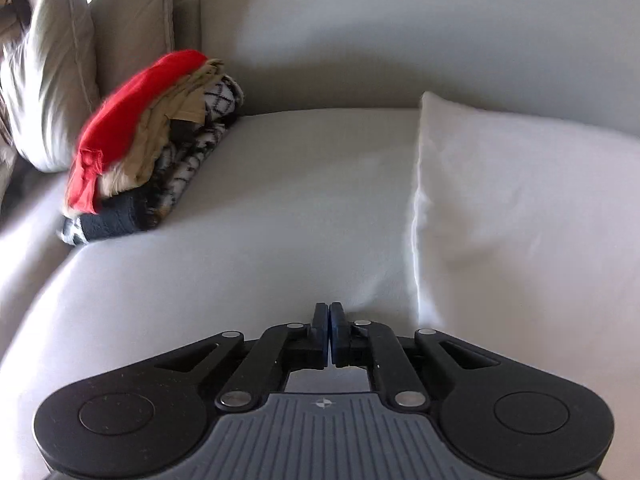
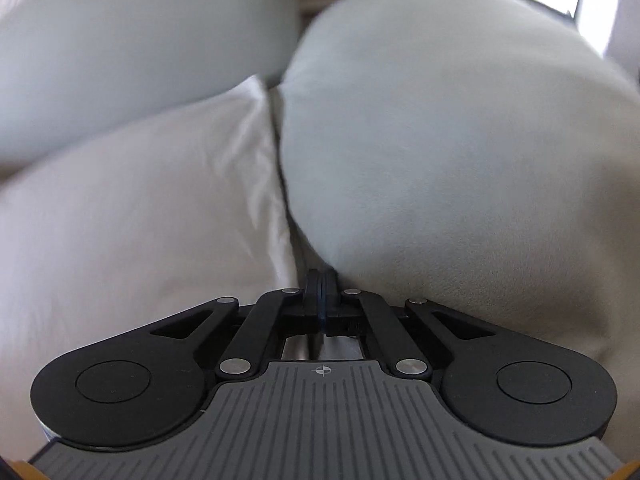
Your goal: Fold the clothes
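Red-topped, the clothes stack (image 1: 148, 148) sits upper left on the sofa seat (image 1: 280, 208), so we should bring both clenched, empty claws, left claw (image 1: 329, 312) and right claw (image 2: 321, 280), there squarely.

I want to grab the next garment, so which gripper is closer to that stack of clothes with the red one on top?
Left. The left gripper faces the stack of clothes, ahead to its left. The right gripper sees only pillows, no stack.
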